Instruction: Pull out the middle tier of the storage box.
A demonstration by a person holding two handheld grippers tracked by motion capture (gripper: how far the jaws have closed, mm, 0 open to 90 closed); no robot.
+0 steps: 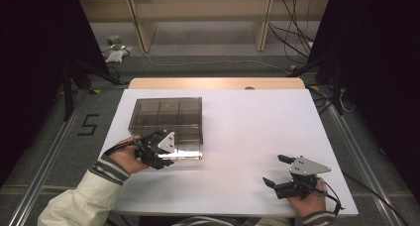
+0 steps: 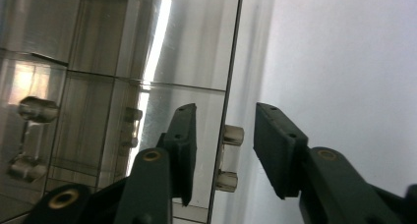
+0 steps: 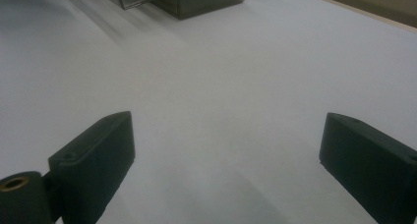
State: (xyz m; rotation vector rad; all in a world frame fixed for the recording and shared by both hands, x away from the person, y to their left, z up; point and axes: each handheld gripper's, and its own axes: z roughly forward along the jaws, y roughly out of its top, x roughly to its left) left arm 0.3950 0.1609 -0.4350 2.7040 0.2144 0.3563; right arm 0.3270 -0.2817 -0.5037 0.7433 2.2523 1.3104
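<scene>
A smoky clear plastic box (image 1: 168,114) with inner compartments sits on the left half of the white table (image 1: 257,122). My left gripper (image 1: 167,147) is at the box's near edge. In the left gripper view its jaws stand apart on either side of a small clear handle (image 2: 232,134) with two round posts on the box's front panel (image 2: 196,52), so the left gripper (image 2: 225,116) is open. My right gripper (image 1: 272,169) rests low over the table's near right part, open, with nothing between its fingers. From the right gripper (image 3: 228,121) the box (image 3: 196,0) shows far off.
Bare white tabletop lies between the box and the right gripper. A wooden strip (image 1: 213,83) edges the far side of the table. Beyond it are floor cables (image 1: 292,32) and wooden shelving legs (image 1: 141,28). Dark curtains close both sides.
</scene>
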